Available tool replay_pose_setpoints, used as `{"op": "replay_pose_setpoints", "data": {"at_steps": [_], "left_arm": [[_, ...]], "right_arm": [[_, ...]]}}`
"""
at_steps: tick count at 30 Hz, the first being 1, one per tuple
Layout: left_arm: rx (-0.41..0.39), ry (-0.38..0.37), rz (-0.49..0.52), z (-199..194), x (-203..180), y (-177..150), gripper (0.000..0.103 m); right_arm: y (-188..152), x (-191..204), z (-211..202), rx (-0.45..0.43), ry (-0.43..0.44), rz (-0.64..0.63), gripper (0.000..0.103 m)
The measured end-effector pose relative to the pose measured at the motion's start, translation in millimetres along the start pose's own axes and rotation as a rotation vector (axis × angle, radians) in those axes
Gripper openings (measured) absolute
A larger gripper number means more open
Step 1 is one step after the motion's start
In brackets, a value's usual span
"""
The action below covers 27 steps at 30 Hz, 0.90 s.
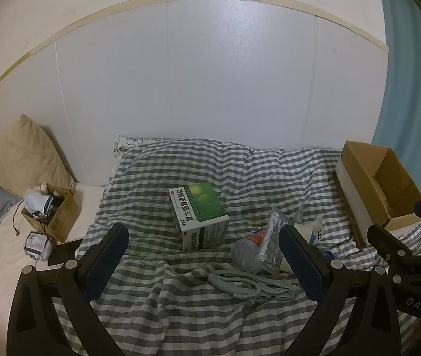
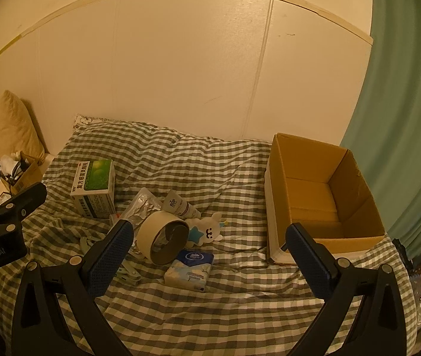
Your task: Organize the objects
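Observation:
Loose objects lie on a checked blanket (image 1: 181,290). A green and white medicine box (image 1: 200,216) (image 2: 95,188) stands ahead of my open, empty left gripper (image 1: 203,264). Nearby are a foil pouch (image 1: 271,238) (image 2: 142,207), a clear bottle (image 1: 244,250) and a pale green folding hanger (image 1: 249,284). My open, empty right gripper (image 2: 210,255) hovers above a tape roll (image 2: 163,234), a tissue pack (image 2: 191,270), a white plush toy (image 2: 207,231) and a white tube (image 2: 181,204). An empty open cardboard box (image 2: 326,195) (image 1: 379,184) sits at the right.
A small cardboard box of cables and cloth (image 1: 52,210) (image 2: 20,175) stands on the white sheet at left, by a tan pillow (image 1: 29,154). A white wall panel is behind the bed. A blue-green curtain (image 2: 403,118) hangs at right.

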<state>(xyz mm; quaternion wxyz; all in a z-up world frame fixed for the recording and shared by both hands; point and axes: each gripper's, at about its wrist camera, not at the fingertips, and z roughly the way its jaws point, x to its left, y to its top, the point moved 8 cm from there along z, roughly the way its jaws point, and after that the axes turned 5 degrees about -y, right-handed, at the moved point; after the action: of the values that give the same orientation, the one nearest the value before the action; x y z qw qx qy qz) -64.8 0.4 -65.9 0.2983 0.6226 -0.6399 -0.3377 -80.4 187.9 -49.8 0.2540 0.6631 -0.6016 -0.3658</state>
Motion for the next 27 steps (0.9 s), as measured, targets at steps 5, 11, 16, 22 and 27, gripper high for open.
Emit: {"op": "replay_pose_setpoints", "data": {"at_steps": [5, 11, 16, 22, 27], "left_arm": [[0.000, 0.002, 0.003, 0, 1, -1, 0.103], [0.025, 0.005, 0.005, 7, 2, -8, 0.103], [0.081, 0.011, 0.007, 21, 5, -23, 0.103], [0.160, 0.012, 0.042, 43, -1, -48, 0.103], [0.226, -0.001, 0.115, 64, -16, -72, 0.103]], "right_arm": [[1, 0, 0, -0.002, 0.001, 0.001, 0.103], [0, -1, 1, 0.001, -0.001, 0.002, 0.103], [-5, -1, 8, 0.014, -0.013, -0.012, 0.103], [-20, -4, 27, 0.072, -0.038, -0.032, 0.103], [-36, -4, 48, 0.138, -0.041, -0.043, 0.103]]}}
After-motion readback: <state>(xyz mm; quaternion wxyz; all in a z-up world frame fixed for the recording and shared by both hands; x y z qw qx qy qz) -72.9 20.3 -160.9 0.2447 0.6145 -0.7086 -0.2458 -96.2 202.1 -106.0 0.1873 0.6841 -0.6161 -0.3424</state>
